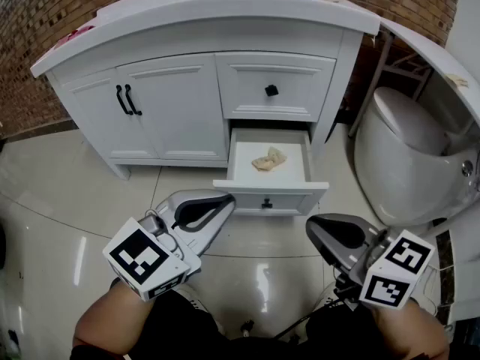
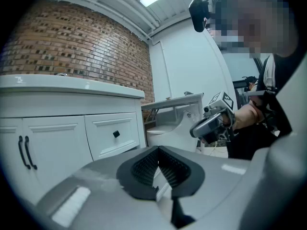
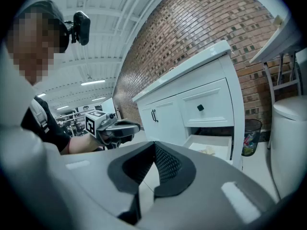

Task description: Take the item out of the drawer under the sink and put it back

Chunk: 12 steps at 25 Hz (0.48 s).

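The lower drawer point(image 1: 300, 198) of the white sink cabinet point(image 1: 180, 103) stands pulled out. A crumpled beige item point(image 1: 269, 159) lies inside it on the drawer's white bottom, about midway across and towards the back. In the right gripper view the same item point(image 3: 207, 150) shows just over the drawer's side wall.

The left gripper point(image 1: 225, 201) hangs above the floor point(image 1: 60, 193) just in front of the drawer's left front corner and points towards it. Its fingers are together at the tips with nothing between them; only pale floor shows through the gap behind the tips. The right gripper point(image 1: 311, 223) hangs in front of the drawer's right front corner, a little nearer the person. Its fingers are likewise together and hold nothing. Neither gripper touches the drawer or the item.

Directly above the open drawer sits a closed drawer point(image 1: 274, 88) with a black knob. To the open drawer's left are two cabinet doors point(image 1: 161, 103) with black handles. Above all of these runs the white worktop point(image 1: 225, 10). A white toilet point(image 1: 405, 163) stands to the right of the drawer, and a brick wall point(image 3: 201, 23) rises behind the cabinet.
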{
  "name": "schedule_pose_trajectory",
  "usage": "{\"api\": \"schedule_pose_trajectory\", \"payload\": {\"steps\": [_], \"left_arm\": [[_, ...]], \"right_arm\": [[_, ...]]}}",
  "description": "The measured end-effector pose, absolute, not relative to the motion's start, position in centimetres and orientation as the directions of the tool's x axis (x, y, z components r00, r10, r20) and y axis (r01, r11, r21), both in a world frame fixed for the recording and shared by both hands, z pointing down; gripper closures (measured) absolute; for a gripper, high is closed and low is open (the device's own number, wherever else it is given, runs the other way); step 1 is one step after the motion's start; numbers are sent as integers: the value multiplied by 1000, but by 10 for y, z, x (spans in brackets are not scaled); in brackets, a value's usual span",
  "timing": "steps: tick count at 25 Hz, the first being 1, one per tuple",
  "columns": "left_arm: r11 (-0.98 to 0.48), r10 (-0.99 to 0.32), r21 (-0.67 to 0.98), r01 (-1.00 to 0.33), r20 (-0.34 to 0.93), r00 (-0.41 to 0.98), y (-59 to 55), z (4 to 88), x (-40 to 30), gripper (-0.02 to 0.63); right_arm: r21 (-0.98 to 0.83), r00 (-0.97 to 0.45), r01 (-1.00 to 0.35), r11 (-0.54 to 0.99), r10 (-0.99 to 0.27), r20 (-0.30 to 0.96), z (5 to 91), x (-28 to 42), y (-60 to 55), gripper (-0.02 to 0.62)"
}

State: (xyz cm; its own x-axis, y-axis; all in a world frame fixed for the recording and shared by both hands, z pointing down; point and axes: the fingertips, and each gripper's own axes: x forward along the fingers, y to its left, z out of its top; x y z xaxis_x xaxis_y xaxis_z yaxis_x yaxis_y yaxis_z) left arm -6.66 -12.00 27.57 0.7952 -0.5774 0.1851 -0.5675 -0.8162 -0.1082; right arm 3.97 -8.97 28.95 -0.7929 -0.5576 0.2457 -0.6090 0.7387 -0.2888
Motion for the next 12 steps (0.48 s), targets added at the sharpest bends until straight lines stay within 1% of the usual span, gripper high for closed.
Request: {"api": "schedule_pose_trajectory", "payload": {"steps": [8,12], "left_arm": [[-781,-624,-193,-594,193,757,-149,251,-69,574],[-769,-636,-272,-578,235,735,-176,251,-64,565]], "right_arm": [[-294,-805,-593,750,-547,229,284,36,-90,592],[-301,-806,-591,748,-555,205,277,37,-93,592]]}}
